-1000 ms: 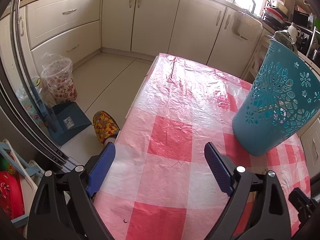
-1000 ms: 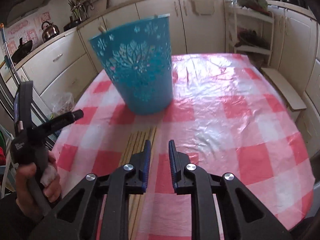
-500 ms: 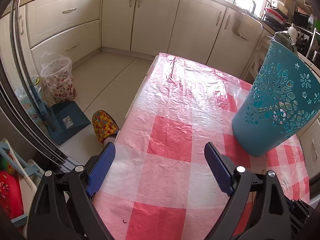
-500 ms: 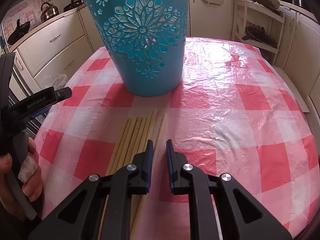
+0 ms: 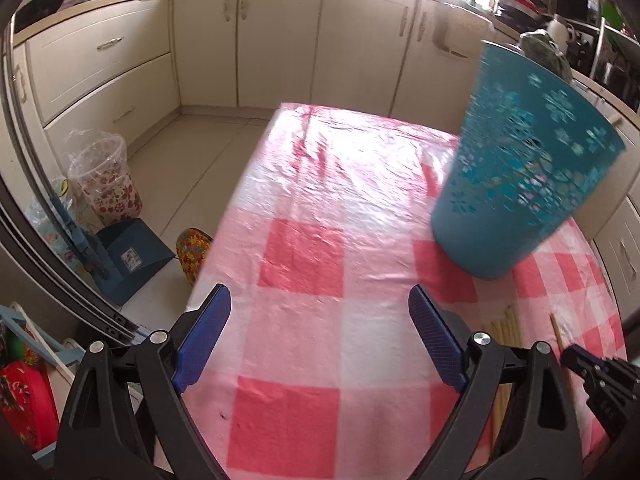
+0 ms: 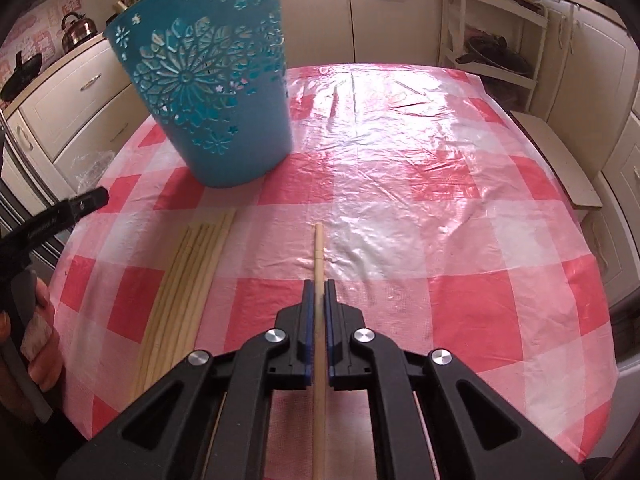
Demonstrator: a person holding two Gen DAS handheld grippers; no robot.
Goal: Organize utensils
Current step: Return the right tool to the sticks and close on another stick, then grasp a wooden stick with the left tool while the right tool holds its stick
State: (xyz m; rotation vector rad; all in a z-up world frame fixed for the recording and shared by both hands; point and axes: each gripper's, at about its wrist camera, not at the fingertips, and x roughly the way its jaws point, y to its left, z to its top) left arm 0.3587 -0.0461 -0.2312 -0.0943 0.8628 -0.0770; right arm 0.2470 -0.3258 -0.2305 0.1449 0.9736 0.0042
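Note:
In the right wrist view my right gripper [image 6: 319, 286] is shut on one wooden chopstick [image 6: 319, 252] that runs straight forward between its blue pads. Several more chopsticks [image 6: 192, 276] lie side by side on the checked tablecloth to its left. A teal cut-out basket [image 6: 216, 92] stands upright behind them. In the left wrist view my left gripper [image 5: 320, 320] is open over the cloth with nothing between its fingers. The basket [image 5: 516, 176] is to its right, and the chopsticks [image 5: 508, 320] show past its right finger. The right gripper's tip [image 5: 576, 354] enters at lower right.
The table [image 5: 304, 256] carries a red and white checked plastic cloth. On the floor at left are a flowered bin [image 5: 104, 176], a blue dustpan [image 5: 128, 256] and a patterned slipper [image 5: 192, 248]. Cream cabinets [image 5: 248, 40] ring the room. A hand [image 6: 36, 328] holds the left gripper.
The right gripper's jaws closed on the outermost chopstick and drew it away to the right of the bundle. The left gripper shifted, so the basket now sits nearer the centre of its view.

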